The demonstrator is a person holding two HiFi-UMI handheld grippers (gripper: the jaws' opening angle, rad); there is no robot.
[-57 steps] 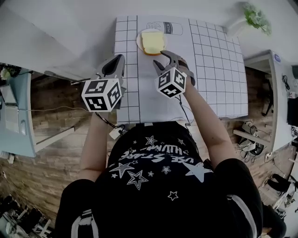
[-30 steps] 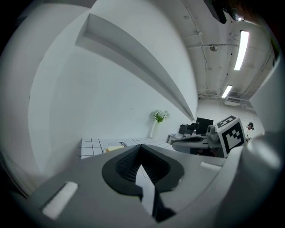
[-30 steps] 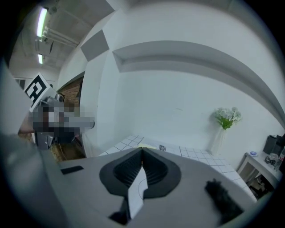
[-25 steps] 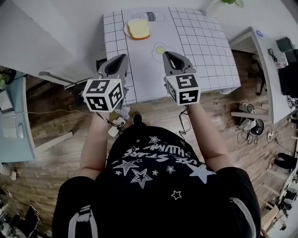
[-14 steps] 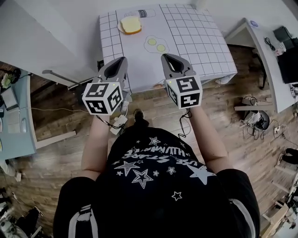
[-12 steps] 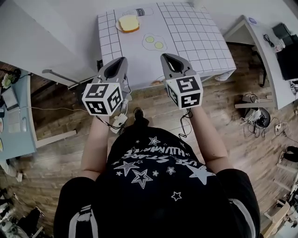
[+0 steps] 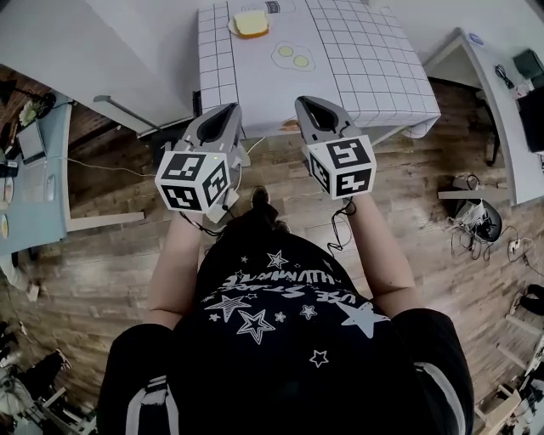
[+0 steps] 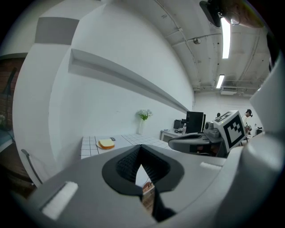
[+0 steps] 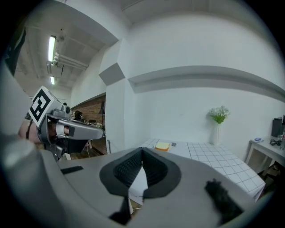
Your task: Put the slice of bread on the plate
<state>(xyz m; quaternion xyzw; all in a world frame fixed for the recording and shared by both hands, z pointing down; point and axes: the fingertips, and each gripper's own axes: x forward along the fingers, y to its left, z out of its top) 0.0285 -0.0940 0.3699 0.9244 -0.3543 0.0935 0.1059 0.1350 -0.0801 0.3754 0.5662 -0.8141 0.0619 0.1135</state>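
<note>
The slice of bread (image 7: 251, 23) lies on a small white plate (image 7: 235, 31) at the far left of the grid-cloth table (image 7: 382, 68). It also shows far ahead as the bread (image 8: 106, 143) in the left gripper view and the bread (image 9: 162, 146) in the right gripper view. My left gripper (image 7: 228, 109) and right gripper (image 7: 308, 102) hover side by side over the wooden floor, short of the table's near edge. Both are shut with nothing between the jaws. Each gripper view shows the other: the right gripper (image 8: 196, 141) and the left gripper (image 9: 100, 129).
Two fried eggs (image 7: 293, 56) are printed on the cloth. A vase of flowers (image 9: 217, 127) stands at the table's far corner. A white desk (image 7: 501, 102) lies to the right, a blue table (image 7: 34, 170) to the left, cables (image 7: 340, 225) on the floor.
Both grippers have drawn back from the table and now hang over the floor. The table with the bread on its plate has slid further away in the head view.
</note>
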